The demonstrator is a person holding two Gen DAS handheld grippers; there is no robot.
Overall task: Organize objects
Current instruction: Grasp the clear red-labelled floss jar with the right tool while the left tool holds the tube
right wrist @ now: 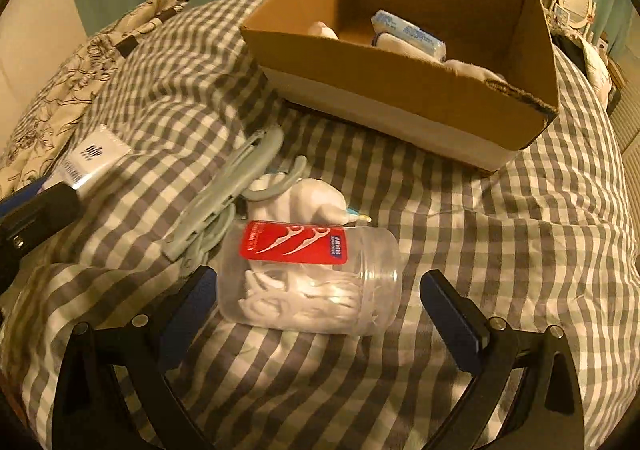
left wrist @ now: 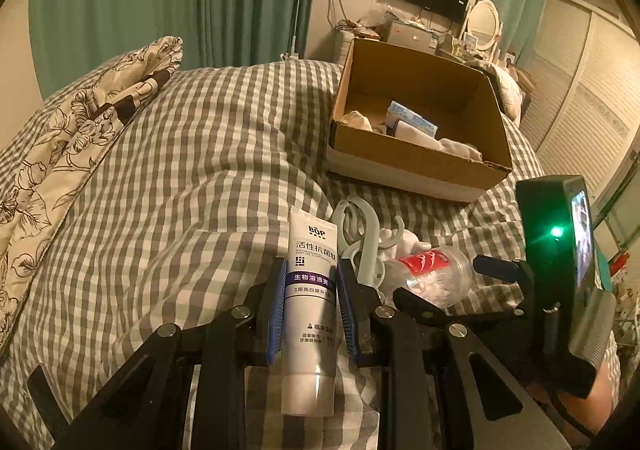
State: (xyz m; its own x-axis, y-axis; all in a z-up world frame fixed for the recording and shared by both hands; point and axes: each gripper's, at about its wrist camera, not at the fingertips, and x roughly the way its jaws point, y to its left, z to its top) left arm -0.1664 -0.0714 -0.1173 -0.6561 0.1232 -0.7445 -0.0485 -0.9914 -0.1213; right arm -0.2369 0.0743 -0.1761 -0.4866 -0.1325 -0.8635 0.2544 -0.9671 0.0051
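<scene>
**Toothpaste Clamped Left; Floss-Pick Jar Between Open Right Fingers**

Left gripper [left wrist: 312, 282]: closed on toothpaste tube [left wrist: 311, 302], blue pads pressed to both sides, crimped end pointing away. Right gripper [right wrist: 320, 290]: spread wide, nothing held; clear floss-pick jar [right wrist: 316, 282] with red label lying on its side between the fingers, left pad close to the jar, contact not discernible. Pale green hangers [right wrist: 224, 194] and white bundle [right wrist: 300, 198] just beyond the jar on checked bedspread [right wrist: 500, 234]. Cardboard box [right wrist: 400, 90] farther back, holding blue packet [right wrist: 408, 36] and white items.
</scene>
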